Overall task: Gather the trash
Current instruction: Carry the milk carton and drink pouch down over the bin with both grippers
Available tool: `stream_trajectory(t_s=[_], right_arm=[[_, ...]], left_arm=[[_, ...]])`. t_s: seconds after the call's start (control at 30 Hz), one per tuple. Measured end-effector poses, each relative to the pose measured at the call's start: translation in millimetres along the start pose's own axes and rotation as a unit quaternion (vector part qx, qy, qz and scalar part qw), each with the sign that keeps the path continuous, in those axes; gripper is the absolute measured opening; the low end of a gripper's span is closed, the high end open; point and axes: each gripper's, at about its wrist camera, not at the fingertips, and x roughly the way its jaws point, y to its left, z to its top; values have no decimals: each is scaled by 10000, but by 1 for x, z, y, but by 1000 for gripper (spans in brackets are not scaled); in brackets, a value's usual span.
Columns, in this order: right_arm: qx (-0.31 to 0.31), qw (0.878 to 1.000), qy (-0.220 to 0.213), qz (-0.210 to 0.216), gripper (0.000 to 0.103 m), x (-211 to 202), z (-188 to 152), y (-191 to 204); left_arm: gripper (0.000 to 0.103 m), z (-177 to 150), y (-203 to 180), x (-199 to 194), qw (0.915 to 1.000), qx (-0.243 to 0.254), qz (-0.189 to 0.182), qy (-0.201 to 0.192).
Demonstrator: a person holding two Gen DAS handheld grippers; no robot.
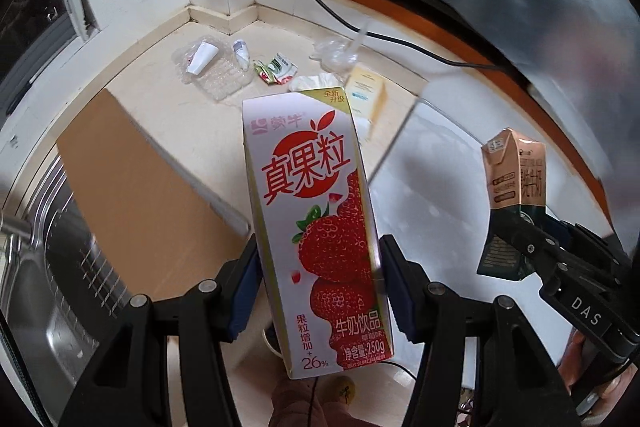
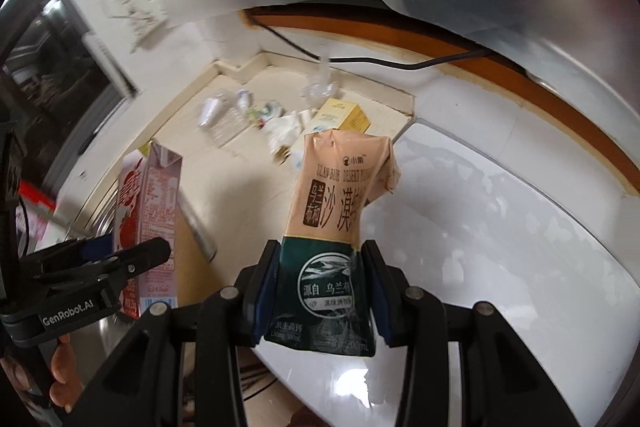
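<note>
Slippage is the risk: left fingers [image 1: 320,291] pinch the strawberry milk carton [image 1: 316,227] low, right fingers [image 2: 320,291] squeeze a crumpled brown carton [image 2: 336,227]; more trash [image 1: 216,67] lies on the worktop [image 1: 160,115] at eleven o'clock.

Both wrist views angled down, sharing littered counter [image 1: 168,67] (close-up)

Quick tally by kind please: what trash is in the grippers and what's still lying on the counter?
Drink cartons held: 2, strawberry milk carton in left gripper, tan-and-green milk carton in right gripper
Squeeze tubes: 2
Clear plastic tray: 1
Crumpled wrapper: 1
Yellow box: 1
Clear cup with straw: 1
Total: 8
</note>
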Motion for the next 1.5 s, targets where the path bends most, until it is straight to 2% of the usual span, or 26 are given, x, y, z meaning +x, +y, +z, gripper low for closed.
stream_trajectory(t_s=[0.2, 0.4, 0.6, 0.77, 0.97, 1.13, 1.27, 1.5], right_arm=[[-278, 9991, 67, 311, 41, -34, -53, 13], [-602, 9958, 237, 644, 41, -49, -112, 28], [-1143, 9894, 194, 871, 41, -54, -180, 48], [-1489, 9847, 220, 883, 41, -39, -227, 62], [-1634, 9834, 428, 670, 41, 9, -269, 69], [-1488, 9847, 714, 557, 41, 69, -297, 61], [-1461, 9839, 944, 402, 42, 122, -322, 54], [-1109, 9857, 1250, 230, 42, 226, -357, 28]], left_arm=[[55, -61, -4, -36, 10000, 85, -28, -29], [55, -133, -9, -52, 9997, 222, 45, -11], [55, -197, -11, -49, 9986, 392, 344, -121], [55, -236, -10, -32, 9972, 453, 554, -234], [56, -273, -5, 21, 9948, 573, 826, -191], [56, -299, 20, 82, 9974, 337, 633, 62], [56, -319, 30, 132, 9962, 450, 738, 134], [56, -342, 55, 239, 9969, 467, 564, 301]])
